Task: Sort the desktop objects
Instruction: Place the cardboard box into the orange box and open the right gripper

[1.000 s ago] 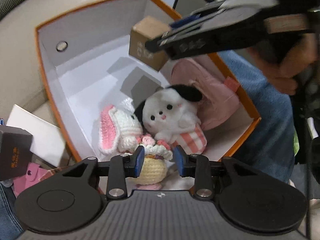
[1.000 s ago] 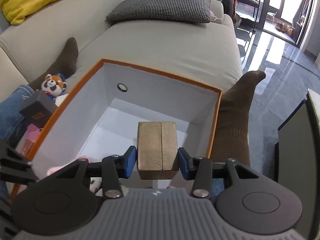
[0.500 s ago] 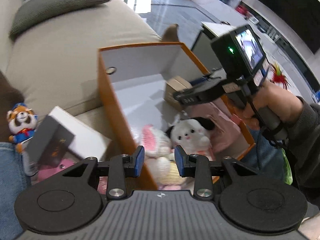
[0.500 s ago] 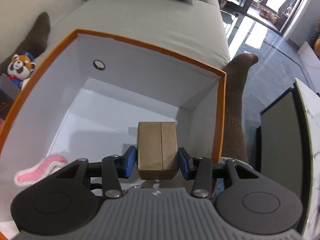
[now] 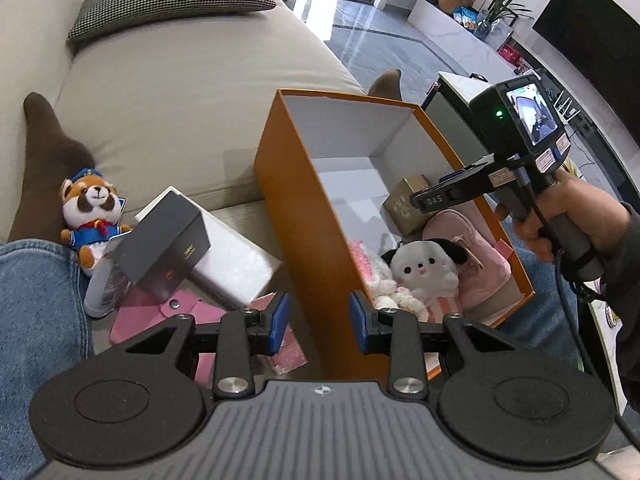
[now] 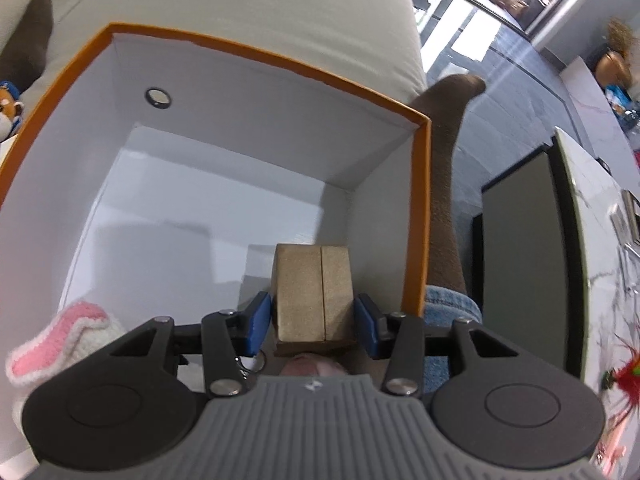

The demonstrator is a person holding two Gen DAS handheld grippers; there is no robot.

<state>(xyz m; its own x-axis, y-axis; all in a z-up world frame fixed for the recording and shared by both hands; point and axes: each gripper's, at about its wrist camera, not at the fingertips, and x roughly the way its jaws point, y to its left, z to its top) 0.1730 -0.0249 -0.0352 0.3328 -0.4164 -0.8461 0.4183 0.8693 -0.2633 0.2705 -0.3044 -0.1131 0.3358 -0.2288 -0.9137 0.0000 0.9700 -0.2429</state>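
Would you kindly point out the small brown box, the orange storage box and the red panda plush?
small brown box (image 6: 312, 292), right wrist view, top face.
orange storage box (image 5: 304, 216), left wrist view, outer orange wall.
red panda plush (image 5: 92, 204), left wrist view, face.

The left gripper (image 5: 316, 322) points steeply down, its blue pads apart with nothing held between them. The right gripper (image 6: 313, 322) also points steeply down; a small gap shows between each pad and the brown box (image 6: 313, 292). A hand (image 5: 568, 218) grips its handle.
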